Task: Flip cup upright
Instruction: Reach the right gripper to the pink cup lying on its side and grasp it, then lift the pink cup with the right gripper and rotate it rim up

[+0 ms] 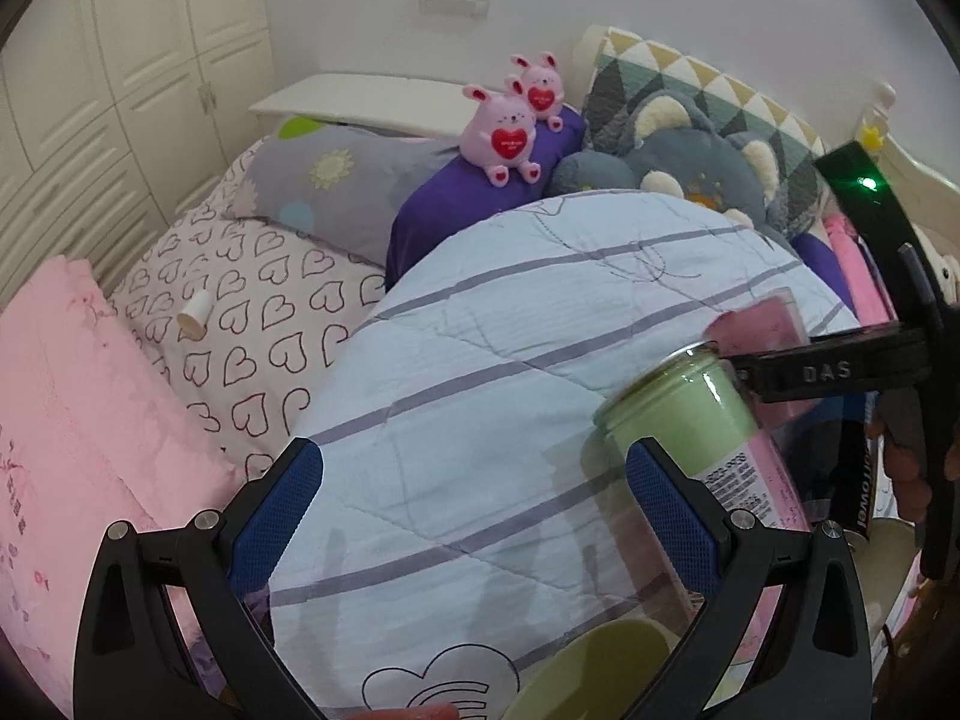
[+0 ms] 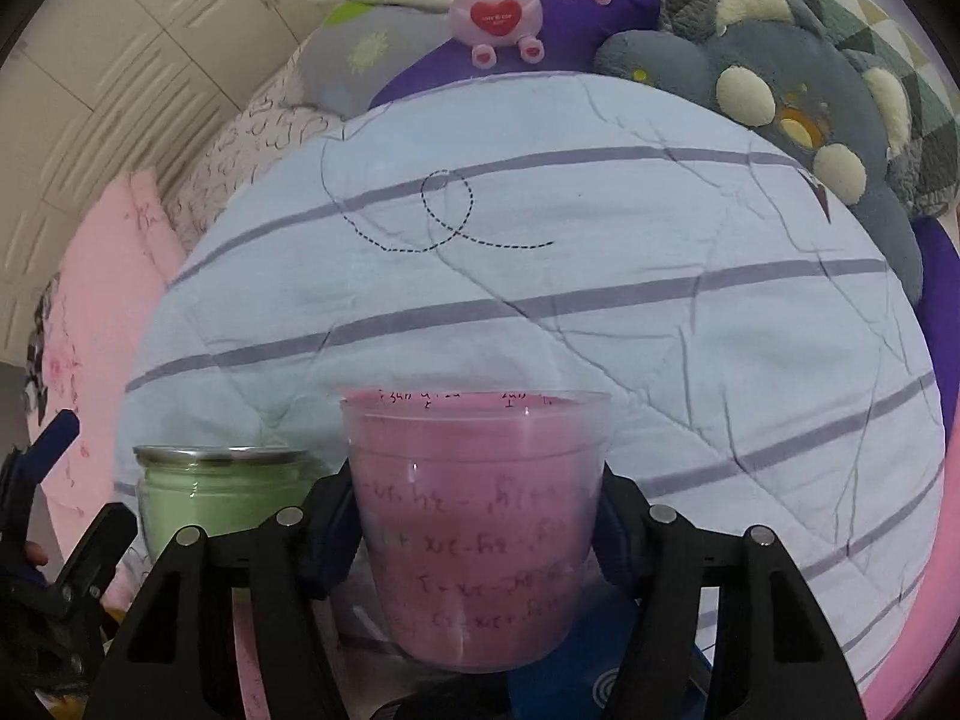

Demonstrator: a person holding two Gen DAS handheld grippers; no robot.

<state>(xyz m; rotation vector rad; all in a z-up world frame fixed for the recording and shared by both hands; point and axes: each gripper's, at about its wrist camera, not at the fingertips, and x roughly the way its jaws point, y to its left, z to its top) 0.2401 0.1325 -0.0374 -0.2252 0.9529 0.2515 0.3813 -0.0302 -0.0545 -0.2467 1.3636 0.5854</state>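
Fingers of the right gripper (image 2: 477, 531) clamp a clear plastic cup (image 2: 477, 531) from both sides, holding it upright with its wide rim up, pink showing through its wall along with handwritten marks. Just left of the cup stands a green jar (image 2: 219, 501) with a metal rim. Behind both spreads a pale blue striped quilt (image 2: 540, 276), with two pink bunny toys (image 2: 495, 6) and a grey plush (image 2: 780, 96) at the far end. The left gripper (image 1: 474, 516) hangs over the quilt with its blue-padded jaws spread wide, holding nothing; from its view the jar sits near its right finger.
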